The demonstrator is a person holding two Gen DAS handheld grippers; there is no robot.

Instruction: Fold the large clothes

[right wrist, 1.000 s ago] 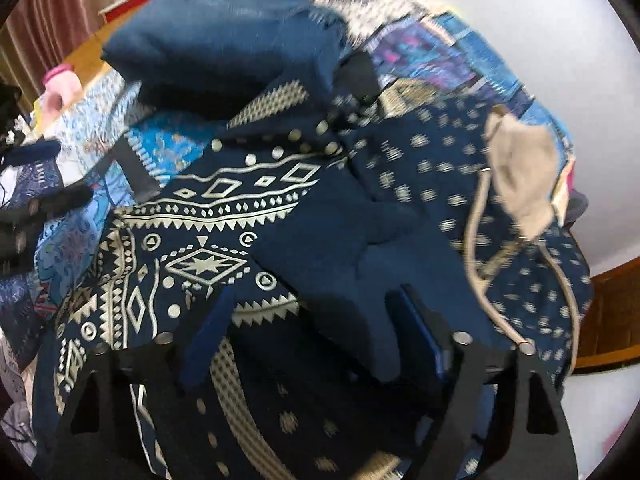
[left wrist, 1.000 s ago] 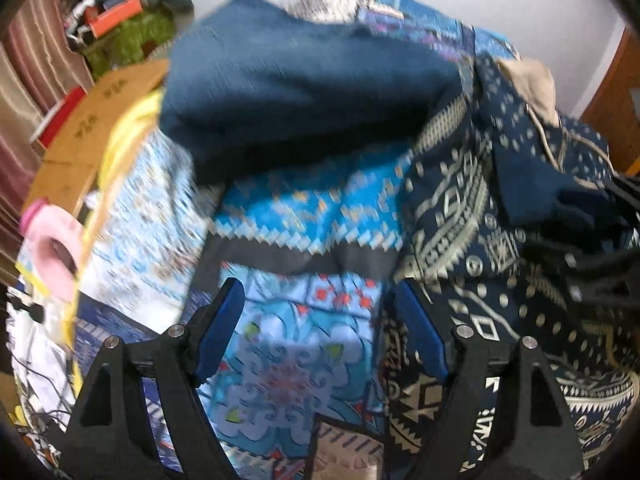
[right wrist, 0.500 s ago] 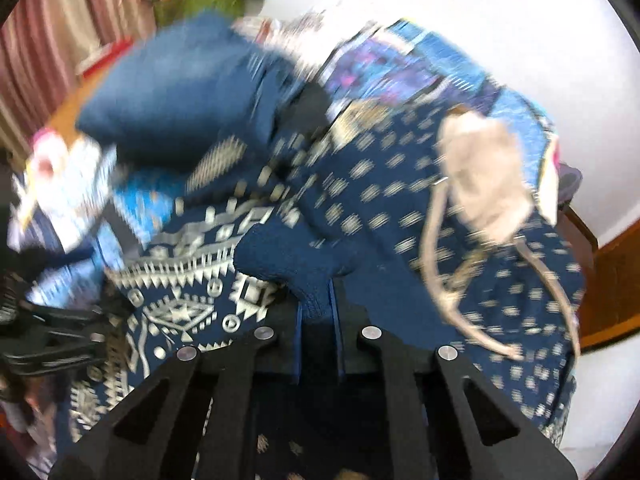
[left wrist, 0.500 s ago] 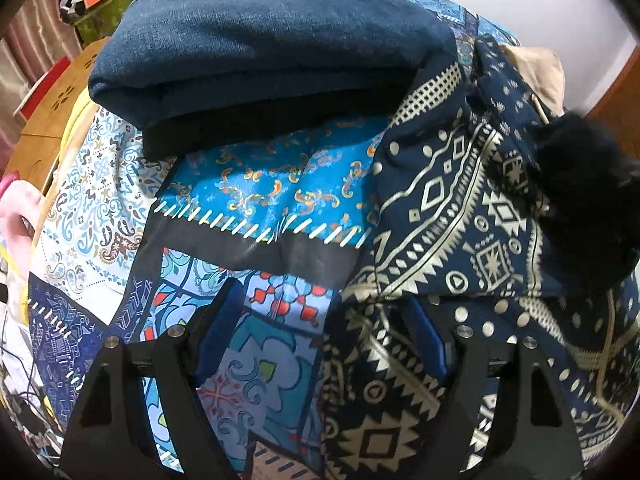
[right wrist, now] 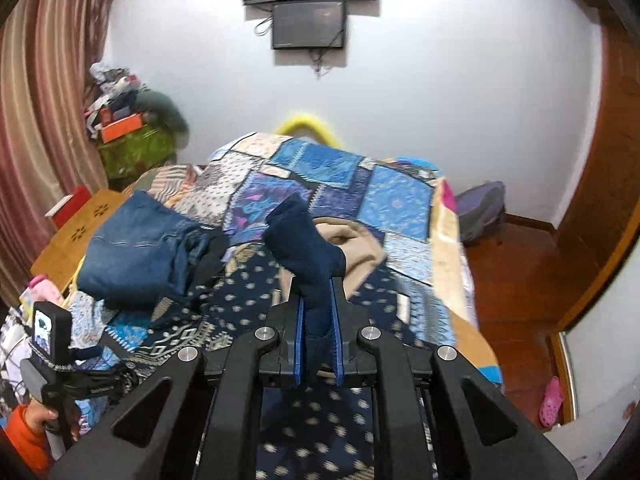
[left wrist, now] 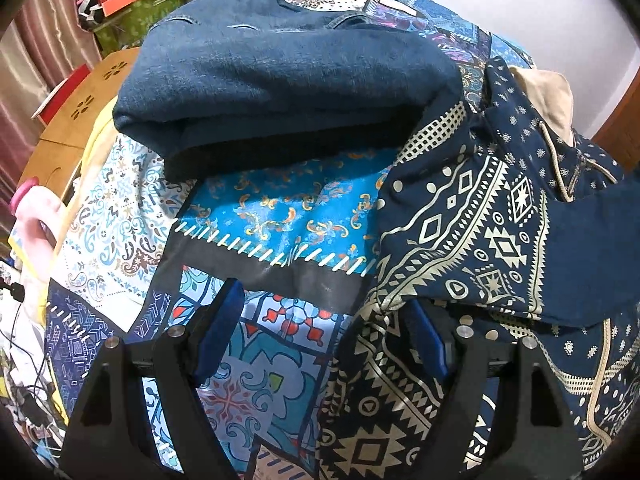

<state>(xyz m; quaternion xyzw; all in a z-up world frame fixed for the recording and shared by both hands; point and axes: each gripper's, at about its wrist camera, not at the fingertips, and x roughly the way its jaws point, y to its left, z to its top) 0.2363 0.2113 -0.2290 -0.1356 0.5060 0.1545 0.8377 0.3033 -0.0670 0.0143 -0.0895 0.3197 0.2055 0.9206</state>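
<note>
The right tool (right wrist: 318,336) is clenched on a bunched fold of the navy patterned garment (right wrist: 248,300), the plain navy cloth standing up between its blue pads at the centre of the right wrist view; its jaws have just been closing, and the cloth is pinched between them. Behind the fold lies a beige piece (right wrist: 360,248), probably the garment's lining; the garment spreads over the patchwork bedspread (right wrist: 332,176), with folded blue jeans (right wrist: 136,252) at the left of the frame. The left tool (left wrist: 320,328) is released, its pads spread over the bedspread (left wrist: 256,216) at the bottom of the left wrist view, the right pad (left wrist: 426,340) at the garment's (left wrist: 460,232) printed edge; the jeans (left wrist: 280,76) fill the upper middle.
</note>
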